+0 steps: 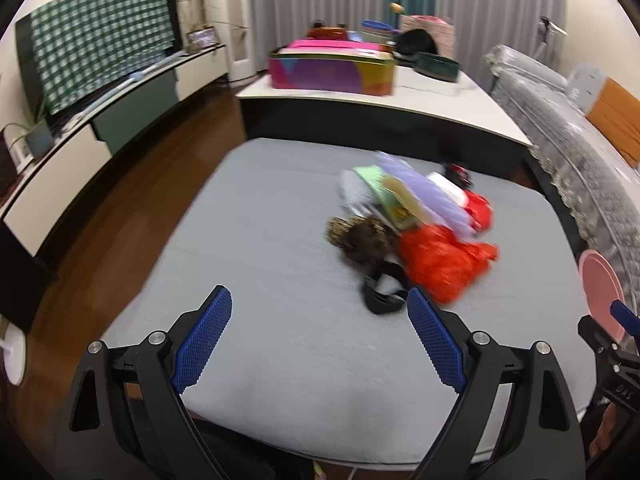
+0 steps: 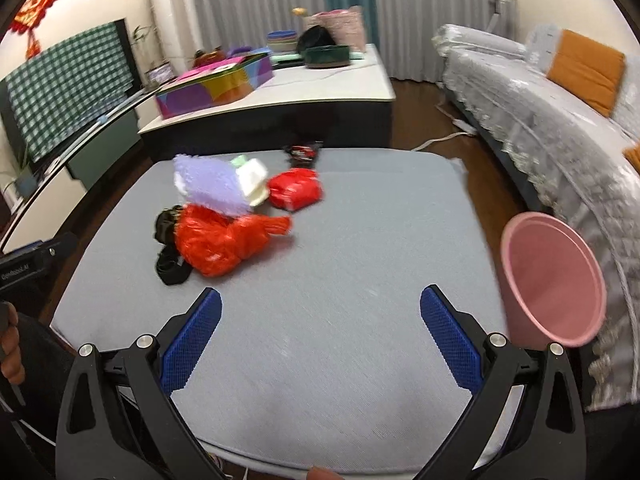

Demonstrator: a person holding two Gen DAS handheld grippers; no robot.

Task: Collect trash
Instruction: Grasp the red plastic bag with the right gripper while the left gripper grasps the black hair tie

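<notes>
Grey mat (image 2: 360, 240) is carrying the trash pile (image 2: 236, 216), which is lying left of centre, well ahead of both claws. The left gripper (image 1: 320, 344) is hovering with jaws spread wide and empty, nearest the black scrap (image 1: 382, 294). The right gripper (image 2: 320, 344) is likewise gaping wide, holding nothing. The pink bin (image 2: 554, 284) is standing at the mat's right edge. Judged best: closing on one loose piece at a time, pinching low.

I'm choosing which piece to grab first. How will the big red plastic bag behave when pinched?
The red plastic bag looks crumpled and glossy, so probably light, floppy, somewhat slippery. It lies against the black strap and purple wrapper, so lifting may drag them.
</notes>
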